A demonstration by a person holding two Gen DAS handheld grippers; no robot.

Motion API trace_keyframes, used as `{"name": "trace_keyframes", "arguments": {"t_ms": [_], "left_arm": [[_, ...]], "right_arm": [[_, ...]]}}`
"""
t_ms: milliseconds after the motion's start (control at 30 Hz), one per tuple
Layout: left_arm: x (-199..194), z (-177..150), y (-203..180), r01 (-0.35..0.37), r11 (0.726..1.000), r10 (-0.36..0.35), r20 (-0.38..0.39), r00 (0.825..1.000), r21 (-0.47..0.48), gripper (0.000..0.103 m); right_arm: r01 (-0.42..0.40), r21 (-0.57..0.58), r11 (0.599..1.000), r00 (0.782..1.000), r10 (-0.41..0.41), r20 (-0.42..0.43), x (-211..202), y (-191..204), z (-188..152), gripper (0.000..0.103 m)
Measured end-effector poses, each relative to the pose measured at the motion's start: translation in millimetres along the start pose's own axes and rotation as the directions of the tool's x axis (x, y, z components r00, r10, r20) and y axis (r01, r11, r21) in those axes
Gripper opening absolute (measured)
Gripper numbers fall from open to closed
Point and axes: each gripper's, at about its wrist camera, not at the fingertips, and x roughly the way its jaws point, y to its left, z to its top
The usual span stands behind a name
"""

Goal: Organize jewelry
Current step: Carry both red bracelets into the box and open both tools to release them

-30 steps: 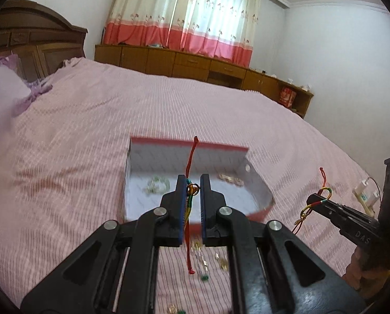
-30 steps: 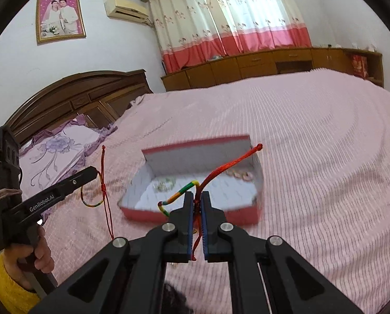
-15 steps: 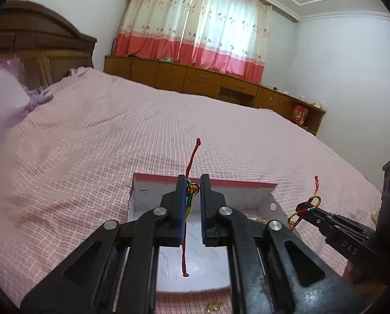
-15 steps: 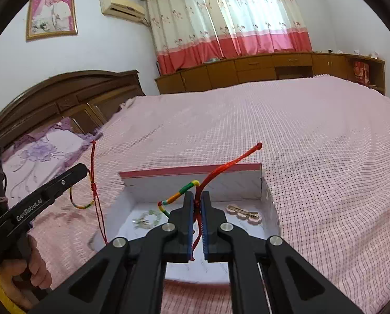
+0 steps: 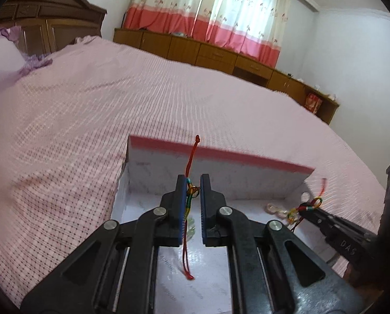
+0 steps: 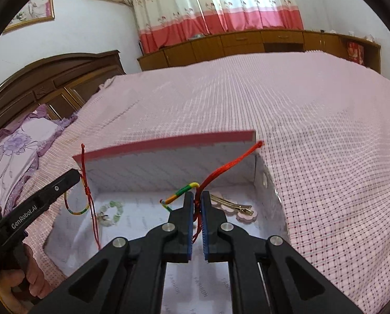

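Observation:
A white box with a red rim (image 5: 221,157) (image 6: 168,144) lies open on the pink bed. My left gripper (image 5: 193,183) is shut on a red and multicoloured string bracelet (image 5: 188,201), held over the box; it also shows in the right wrist view (image 6: 75,210). My right gripper (image 6: 197,196) is shut on a second string bracelet (image 6: 184,191) over the box's right part, and it shows in the left wrist view (image 5: 303,205). Inside the box lie a green bead bracelet (image 6: 113,210) and a gold hair clip on a pink piece (image 6: 234,206).
The pink checked bedspread (image 5: 90,110) spreads all round the box. A purple pillow (image 6: 19,144) and dark wooden headboard (image 6: 51,78) stand at the left. Low wooden cabinets (image 6: 247,41) and red-and-white curtains line the far wall.
Both grippers have moved forward and down over the box, each still holding its bracelet. The box now fills the lower part of both views.

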Motion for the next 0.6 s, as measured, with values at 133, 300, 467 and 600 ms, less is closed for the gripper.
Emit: {"name": "trace_keyframes", "arguments": {"t_ms": [133,300,467,600], "left_arm": [[7,-6,0,-0.007,1.0,0.008,-0.038,0.999,0.02,0.002],[10,-9,-4,-0.03,0.998,0.033,-0.062,0.998,0.048,0.009],[3,-7,-10,-0.018,0.998,0.022,-0.071,0.997,0.053,0.022],[-16,-5,-7,-0.015,0.999,0.018,-0.064,0.998,0.039,0.024]], "right_arm": [[0.007,0.009,1.0,1.0,-0.007,-0.019,7,-3,-3,0.008],[0.016,0.017,1.0,0.999,-0.015,-0.03,10,-4,-3,0.021],[0.005,0.025,1.0,1.0,-0.005,-0.016,1,-2,0,0.034],[-0.016,0.035,0.999,1.0,0.016,0.004,-17,-2,3,0.037]]}}
